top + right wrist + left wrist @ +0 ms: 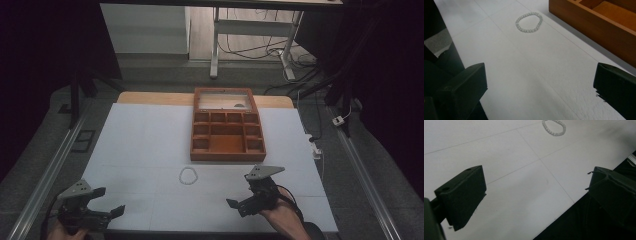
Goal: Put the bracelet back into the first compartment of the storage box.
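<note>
A small ring of white beads (188,175) lies flat on the white table cover (145,145), just in front of a wooden compartment box (227,137). My left gripper (110,201) is open at the table's near left corner, well away from the beads (554,127), with nothing between its jaws (536,192). On the near right, my right gripper (241,191) is also open and holds nothing. It points toward the bead ring (529,22), which lies some way ahead of its jaws (540,85). The box's front wall (594,25) runs along the upper right of the right gripper view.
The box's glass-panelled lid (222,100) stands open at its far side. Metal rails (45,180) run along both sides of the table. A desk frame with loose cables (250,50) stands on the floor behind the table.
</note>
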A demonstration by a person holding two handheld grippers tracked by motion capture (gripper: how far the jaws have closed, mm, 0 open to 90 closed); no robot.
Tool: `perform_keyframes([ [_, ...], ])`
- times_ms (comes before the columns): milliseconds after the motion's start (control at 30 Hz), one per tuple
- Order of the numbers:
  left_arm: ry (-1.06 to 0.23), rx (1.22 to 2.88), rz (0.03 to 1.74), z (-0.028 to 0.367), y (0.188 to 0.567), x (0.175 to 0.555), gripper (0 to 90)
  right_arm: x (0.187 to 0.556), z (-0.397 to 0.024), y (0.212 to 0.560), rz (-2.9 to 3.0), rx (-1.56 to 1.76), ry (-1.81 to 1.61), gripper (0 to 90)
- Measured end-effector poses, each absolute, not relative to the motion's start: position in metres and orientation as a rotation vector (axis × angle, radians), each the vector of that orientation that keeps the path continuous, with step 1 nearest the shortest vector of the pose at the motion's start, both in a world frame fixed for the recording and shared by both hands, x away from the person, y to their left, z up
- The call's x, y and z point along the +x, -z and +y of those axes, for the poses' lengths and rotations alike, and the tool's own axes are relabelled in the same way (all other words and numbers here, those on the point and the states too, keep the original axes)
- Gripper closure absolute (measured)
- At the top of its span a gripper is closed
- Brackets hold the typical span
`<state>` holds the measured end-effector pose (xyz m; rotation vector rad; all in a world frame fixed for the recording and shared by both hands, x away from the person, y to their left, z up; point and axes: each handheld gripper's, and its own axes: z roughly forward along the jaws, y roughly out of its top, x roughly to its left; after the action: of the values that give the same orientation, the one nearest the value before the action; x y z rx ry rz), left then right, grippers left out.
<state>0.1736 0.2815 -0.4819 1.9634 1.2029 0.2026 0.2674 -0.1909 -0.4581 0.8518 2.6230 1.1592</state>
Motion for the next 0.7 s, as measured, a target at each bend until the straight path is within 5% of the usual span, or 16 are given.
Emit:
perform_keyframes([
  [700,-0.202,1.974,1.192,0.28,0.482,0.174,1.4,0.282,-0.129,0.47,2.734,0.672,-1.094,0.0],
])
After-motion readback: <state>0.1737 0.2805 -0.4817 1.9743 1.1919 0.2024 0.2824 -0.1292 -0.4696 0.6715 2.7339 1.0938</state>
